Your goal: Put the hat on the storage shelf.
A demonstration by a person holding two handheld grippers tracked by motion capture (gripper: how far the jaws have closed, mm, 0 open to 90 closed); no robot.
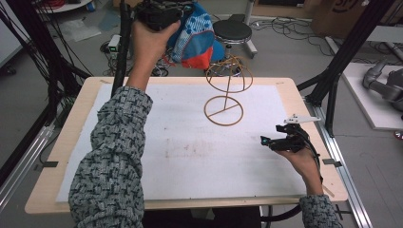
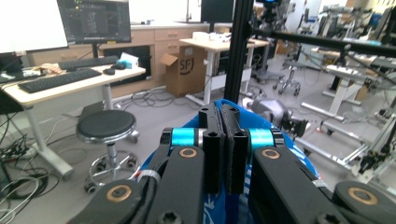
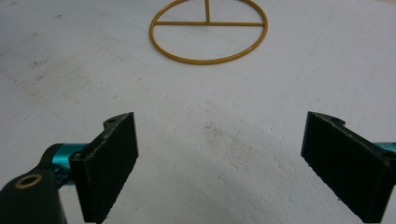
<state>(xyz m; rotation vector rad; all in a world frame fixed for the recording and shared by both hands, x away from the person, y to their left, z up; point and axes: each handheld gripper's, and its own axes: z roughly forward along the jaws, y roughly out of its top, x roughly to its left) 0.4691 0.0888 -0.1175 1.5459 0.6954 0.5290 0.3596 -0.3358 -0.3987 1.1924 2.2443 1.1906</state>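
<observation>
Currently: knitted cap held aloft over a wire stand, one item, no containers.
Left tool (image 1: 159, 14) is raised beyond the far edge of the worktop (image 1: 71, 142), jaws pressed together on the blue, white and orange cap (image 1: 197, 35), which hangs just behind and above the domed top of the yellow wire stand (image 1: 228, 90). Right tool (image 3: 219, 154) rests low near the worktop's right edge, jaws spread wide and holding nothing, well apart from the stand's ring base. Risks, as judged: the cap hangs from a narrow pinch and may slip; lowered off-centre, it may snag the dome and tip the light, unsteadied stand. Nothing on the worktop holds contents; the stand is bare.
</observation>
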